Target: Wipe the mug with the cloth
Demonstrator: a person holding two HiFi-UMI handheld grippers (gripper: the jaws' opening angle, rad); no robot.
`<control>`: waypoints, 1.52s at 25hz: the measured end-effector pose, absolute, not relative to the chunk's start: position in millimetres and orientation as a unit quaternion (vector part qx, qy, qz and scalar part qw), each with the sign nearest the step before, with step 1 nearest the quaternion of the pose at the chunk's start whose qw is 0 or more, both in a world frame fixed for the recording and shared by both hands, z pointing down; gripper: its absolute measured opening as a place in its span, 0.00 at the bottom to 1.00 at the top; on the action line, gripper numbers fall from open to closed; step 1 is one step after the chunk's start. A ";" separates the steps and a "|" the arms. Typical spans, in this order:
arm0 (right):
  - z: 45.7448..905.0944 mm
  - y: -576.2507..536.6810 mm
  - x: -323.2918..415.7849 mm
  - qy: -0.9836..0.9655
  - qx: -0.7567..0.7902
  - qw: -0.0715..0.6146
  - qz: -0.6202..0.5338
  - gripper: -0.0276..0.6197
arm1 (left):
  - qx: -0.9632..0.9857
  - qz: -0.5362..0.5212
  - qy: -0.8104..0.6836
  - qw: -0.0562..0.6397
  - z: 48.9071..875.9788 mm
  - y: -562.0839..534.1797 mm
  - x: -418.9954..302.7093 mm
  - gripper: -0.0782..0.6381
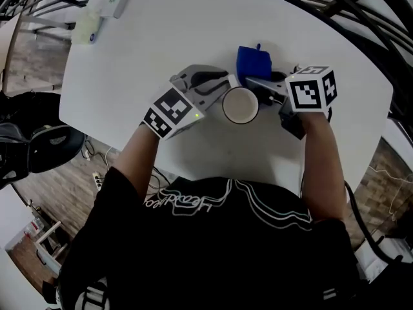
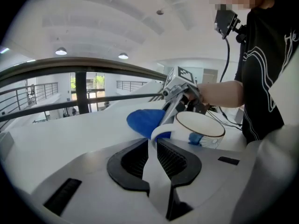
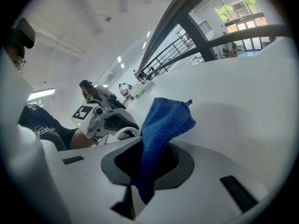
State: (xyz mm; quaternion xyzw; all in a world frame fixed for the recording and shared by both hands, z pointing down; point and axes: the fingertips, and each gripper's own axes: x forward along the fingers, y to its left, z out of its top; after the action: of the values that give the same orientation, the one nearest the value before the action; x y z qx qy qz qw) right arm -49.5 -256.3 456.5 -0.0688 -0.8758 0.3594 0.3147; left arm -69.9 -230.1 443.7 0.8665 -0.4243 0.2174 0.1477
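A white mug (image 1: 240, 104) with a dark rim is at the middle of the white table (image 1: 161, 50). My left gripper (image 1: 222, 88) comes from the left and is shut on the mug's handle (image 2: 159, 133), which sits between its fingertips in the left gripper view. The mug's bowl (image 2: 202, 129) shows just beyond, with a blue pattern low on its side. My right gripper (image 1: 257, 81) is shut on a blue cloth (image 1: 253, 62), which stands up out of its jaws right behind the mug. In the right gripper view the cloth (image 3: 162, 125) fills the gap between the jaws.
A small white and green box (image 1: 111, 2) and a pale packet (image 1: 87, 28) lie at the table's far left corner. Dark railings (image 1: 361, 18) run behind the table. A black seat (image 1: 39, 146) stands left of the table on the wooden floor.
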 end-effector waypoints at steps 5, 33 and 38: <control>434.4 -272.2 -24.0 -0.905 0.025 0.257 0.338 0.12 | 0.850 0.188 -0.455 0.189 440.5 -217.5 -86.9 0.20; 229.8 56.4 69.4 -0.968 0.150 0.098 0.178 0.12 | 0.882 0.053 -0.452 0.124 216.3 72.3 0.2 0.12; 224.6 85.3 71.5 -0.967 0.149 0.093 0.187 0.12 | 0.887 0.049 -0.442 0.125 209.3 96.0 8.2 0.12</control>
State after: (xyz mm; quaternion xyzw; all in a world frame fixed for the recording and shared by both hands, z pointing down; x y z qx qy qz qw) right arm 71.5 85.3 224.6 0.1491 -0.9665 0.1868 0.0930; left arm 8.2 96.0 209.3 0.8867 -0.4425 0.0494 0.1250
